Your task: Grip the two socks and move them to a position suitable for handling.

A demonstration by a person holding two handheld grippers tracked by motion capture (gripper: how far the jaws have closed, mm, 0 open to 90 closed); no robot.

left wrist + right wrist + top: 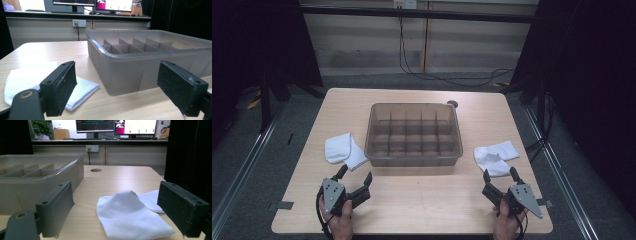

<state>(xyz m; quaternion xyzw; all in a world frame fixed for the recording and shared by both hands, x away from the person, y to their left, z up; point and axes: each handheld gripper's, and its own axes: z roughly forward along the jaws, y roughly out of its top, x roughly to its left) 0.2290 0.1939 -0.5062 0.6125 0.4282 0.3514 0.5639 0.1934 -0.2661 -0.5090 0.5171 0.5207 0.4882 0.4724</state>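
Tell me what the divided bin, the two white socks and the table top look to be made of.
Divided bin: likely plastic, smoky grey and translucent; its dividers show through the walls.
Left sock and right sock: soft knit fabric, probably cotton; fine ribbing shows in the left gripper view, and they fold limply.
Table top: pale wood-grain surface, matte, possibly laminate.

Soft overhead light, dark surroundings
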